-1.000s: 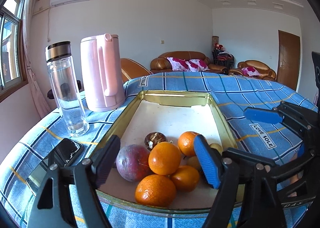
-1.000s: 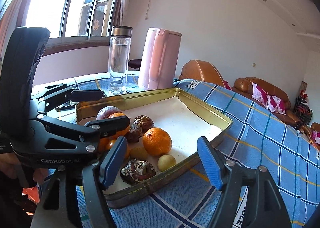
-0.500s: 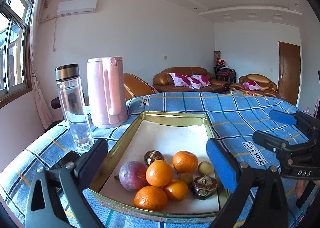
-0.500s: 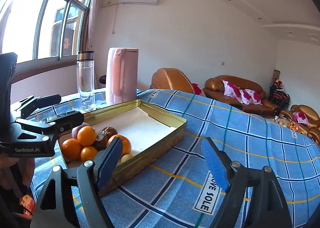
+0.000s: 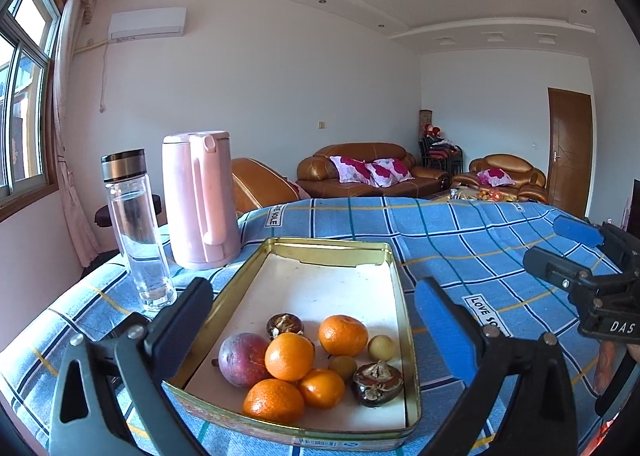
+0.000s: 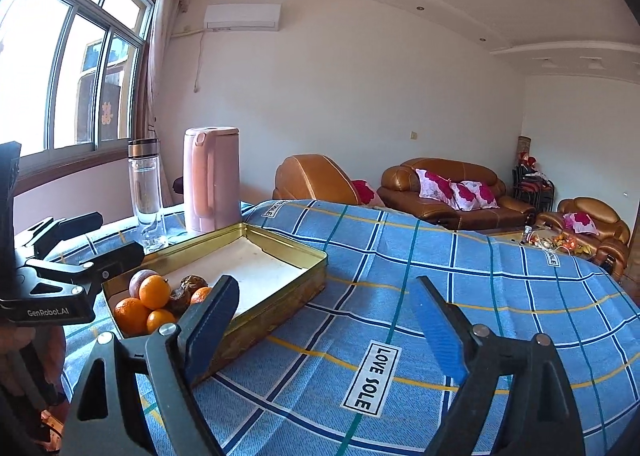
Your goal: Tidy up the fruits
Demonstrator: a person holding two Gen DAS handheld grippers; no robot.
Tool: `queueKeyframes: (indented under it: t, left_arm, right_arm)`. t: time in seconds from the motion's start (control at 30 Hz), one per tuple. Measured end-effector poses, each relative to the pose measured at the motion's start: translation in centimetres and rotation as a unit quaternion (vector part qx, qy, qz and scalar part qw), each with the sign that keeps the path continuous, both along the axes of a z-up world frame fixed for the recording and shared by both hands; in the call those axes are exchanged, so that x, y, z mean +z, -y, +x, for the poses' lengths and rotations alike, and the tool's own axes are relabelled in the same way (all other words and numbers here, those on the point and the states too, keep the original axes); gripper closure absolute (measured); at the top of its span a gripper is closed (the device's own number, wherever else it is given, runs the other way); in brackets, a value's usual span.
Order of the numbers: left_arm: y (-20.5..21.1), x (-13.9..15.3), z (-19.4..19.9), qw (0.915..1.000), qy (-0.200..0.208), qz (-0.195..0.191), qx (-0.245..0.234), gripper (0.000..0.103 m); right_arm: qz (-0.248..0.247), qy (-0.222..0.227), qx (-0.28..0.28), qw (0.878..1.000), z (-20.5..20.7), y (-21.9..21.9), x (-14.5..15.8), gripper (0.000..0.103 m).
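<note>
Fingers: left gripper [image 5: 312, 320] spread wide, empty; right gripper [image 6: 328, 320] opening, empty. Fruits all piled in gold rectangular metal tin [image 5: 328, 246], lower centre; task looks done.

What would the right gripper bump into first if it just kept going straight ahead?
Probably just the blue checked cloth. The right gripper, jaws opening and empty, aims slightly downward past the tin, which sits off to its left. Depth is hard to judge.
</note>
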State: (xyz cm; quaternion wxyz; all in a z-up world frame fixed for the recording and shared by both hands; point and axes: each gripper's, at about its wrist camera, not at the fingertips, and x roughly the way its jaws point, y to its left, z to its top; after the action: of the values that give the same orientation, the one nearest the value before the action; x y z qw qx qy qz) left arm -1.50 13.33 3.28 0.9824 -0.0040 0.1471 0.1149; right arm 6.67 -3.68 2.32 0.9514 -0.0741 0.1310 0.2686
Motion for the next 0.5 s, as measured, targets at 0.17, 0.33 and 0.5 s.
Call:
queueKeyframes:
  t: [0.17,0.33,0.5]
  left_arm:
    - [0.9,0.0,0.1,1.0,-0.001,0.008,-0.005,0.0]
    - [1.5,0.0,0.1,0.9999,-0.002,0.012,-0.008,0.0]
    - [1.8,-0.1,0.1,0.9998,-0.004,0.014,-0.009,0.0]
  right_arm:
    - [0.003,0.008,-0.006,1.0,-0.5,0.7,0.2,0.015]
    - [0.009,0.01,-0.01,1.0,-0.7,1.1,0.2,0.014]
    - [0.013,0.01,-0.01,1.0,-0.7,1.5,0.2,0.014]
